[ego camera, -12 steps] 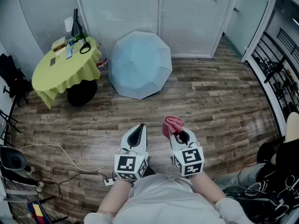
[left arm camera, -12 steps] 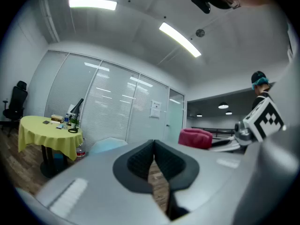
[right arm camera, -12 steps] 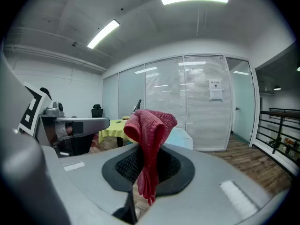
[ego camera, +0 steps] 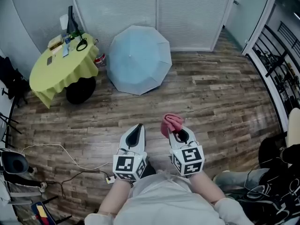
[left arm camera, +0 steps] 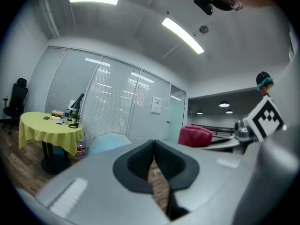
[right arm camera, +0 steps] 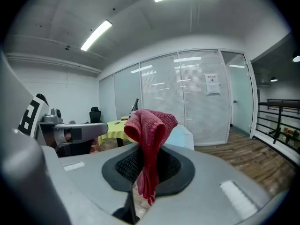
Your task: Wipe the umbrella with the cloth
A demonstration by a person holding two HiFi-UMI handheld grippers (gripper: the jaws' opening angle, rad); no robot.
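Cloth (right arm camera: pixel 151 125) clamped in right gripper (right arm camera: pixel 146 167), umbrella (ego camera: pixel 138 60) apart

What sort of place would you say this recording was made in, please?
Most likely an office or meeting room: glass partition walls fitted with blinds, a black office chair near a yellow-draped round table that carries a desk lamp, and a wood-plank floor.

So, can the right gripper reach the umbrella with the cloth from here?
Probably not yet: the right gripper, shut on the cloth, is well short of the umbrella, though only bare floor lies between.
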